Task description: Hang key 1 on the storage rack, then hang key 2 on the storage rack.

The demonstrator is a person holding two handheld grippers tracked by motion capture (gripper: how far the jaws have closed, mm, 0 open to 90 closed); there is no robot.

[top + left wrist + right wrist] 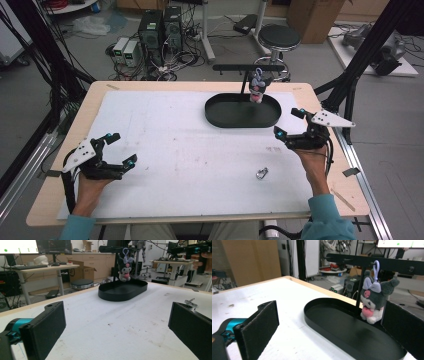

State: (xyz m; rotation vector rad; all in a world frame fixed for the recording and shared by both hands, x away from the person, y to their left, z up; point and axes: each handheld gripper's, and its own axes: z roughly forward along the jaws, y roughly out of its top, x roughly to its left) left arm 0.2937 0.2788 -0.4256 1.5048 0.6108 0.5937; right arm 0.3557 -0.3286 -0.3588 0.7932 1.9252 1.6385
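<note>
Both grippers, left gripper and right gripper, hold jaws spread wide, empty, near the hanging plush toy.

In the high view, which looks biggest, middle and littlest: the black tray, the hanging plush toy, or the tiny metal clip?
1. black tray
2. plush toy
3. metal clip

Fuzzy cloth plush toy, matt black tray, shiny metal clip
</note>
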